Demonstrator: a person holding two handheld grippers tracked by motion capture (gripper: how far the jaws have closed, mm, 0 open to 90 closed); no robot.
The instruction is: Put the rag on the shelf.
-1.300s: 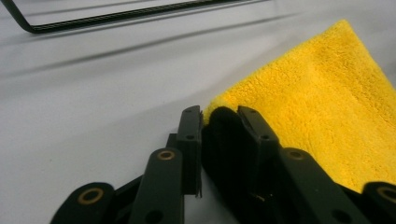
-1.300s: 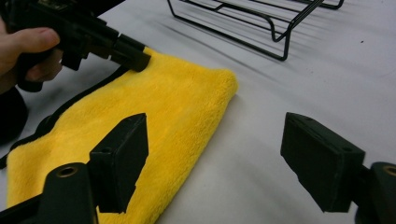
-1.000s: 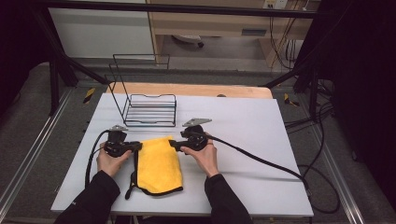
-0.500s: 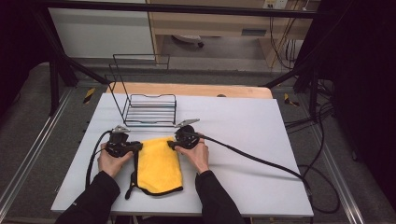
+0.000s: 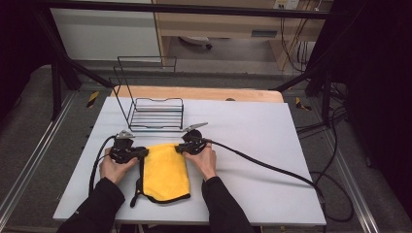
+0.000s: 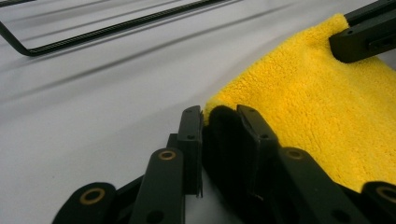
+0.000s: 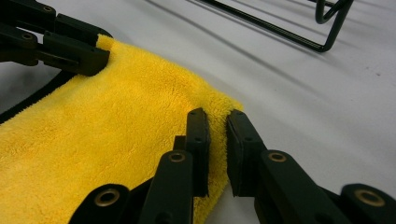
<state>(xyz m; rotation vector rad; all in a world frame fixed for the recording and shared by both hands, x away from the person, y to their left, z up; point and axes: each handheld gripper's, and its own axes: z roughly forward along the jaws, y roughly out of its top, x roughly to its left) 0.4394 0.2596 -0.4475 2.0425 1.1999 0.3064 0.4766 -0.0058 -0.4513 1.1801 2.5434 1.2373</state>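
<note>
I had my left tongs [image 5: 141, 153] and right tongs [image 5: 179, 148], just closing, clamped on the yellow microfibre cloth's [image 5: 166, 171] twelve-o'clock corners, ready to lift it evenly off the surface [image 5: 252, 145].

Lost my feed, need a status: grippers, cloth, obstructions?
Left gripper shut on yellow fleecy cloth's far-left corner. Right gripper just closing, pinching far-right corner. Cloth flat on white table. Black wire rack beyond, apart.

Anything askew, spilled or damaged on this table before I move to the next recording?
Nothing stands out. The folded yellow microfibre cloth lies flat on the white table, each far corner pinched by the left gripper and right gripper. The black wire rack stands upright behind.
</note>
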